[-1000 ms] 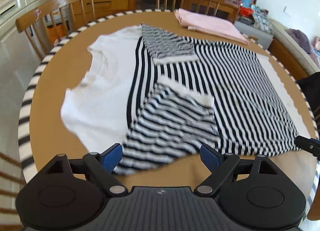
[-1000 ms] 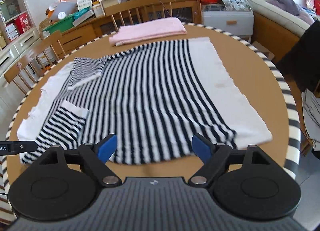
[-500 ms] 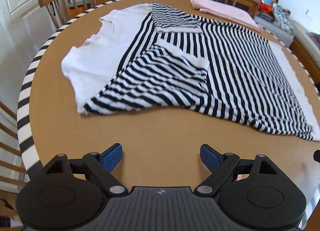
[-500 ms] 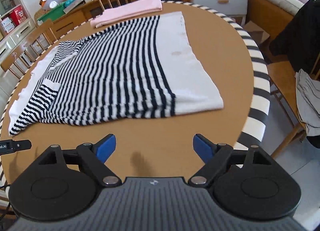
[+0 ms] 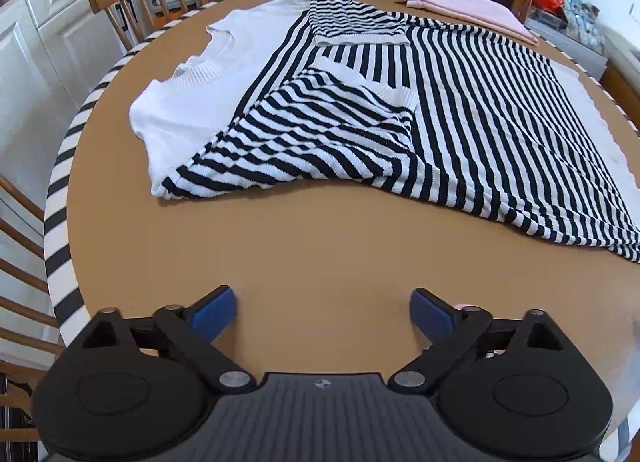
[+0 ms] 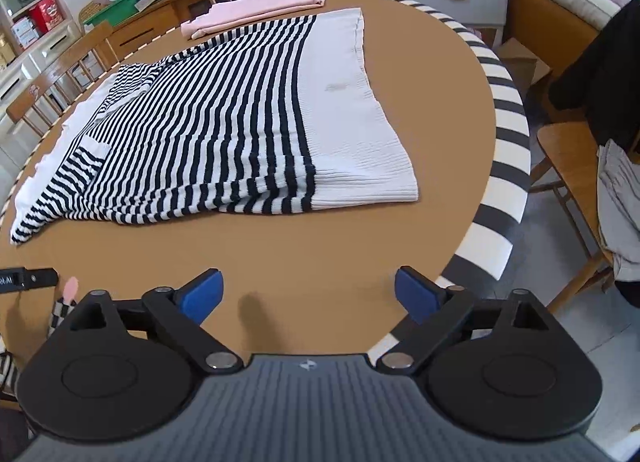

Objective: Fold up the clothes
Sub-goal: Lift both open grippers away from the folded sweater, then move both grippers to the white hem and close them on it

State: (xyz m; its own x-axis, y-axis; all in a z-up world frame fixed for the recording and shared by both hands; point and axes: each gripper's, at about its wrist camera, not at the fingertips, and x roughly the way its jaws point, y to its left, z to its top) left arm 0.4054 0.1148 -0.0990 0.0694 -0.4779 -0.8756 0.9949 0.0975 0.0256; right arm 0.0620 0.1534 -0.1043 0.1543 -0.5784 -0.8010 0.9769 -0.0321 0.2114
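While the left gripper [image 5: 322, 312] and right gripper [image 6: 308, 294] have just been opening, nothing between their jaws, the striped sweater [image 5: 400, 102] lies mid-frame on the round table [image 5: 320, 254]; a folded pink cloth [image 5: 460, 6] sits upper right.

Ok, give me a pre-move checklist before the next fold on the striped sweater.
1. Left gripper empty, jaws wide after opening just now: ok.
2. Right gripper empty, jaws wide after opening just now: ok.
3. Both sleeves folded in onto the sweater: ok.
4. Near edge of the sweater flat for a grab: not ok, it runs wavy, with the shoulder corner bunched.
5. Bare table between grippers and sweater, nothing in the way: ok.
6. Pink garment clear of the sweater's far edge: cannot tell, they look close or touching.
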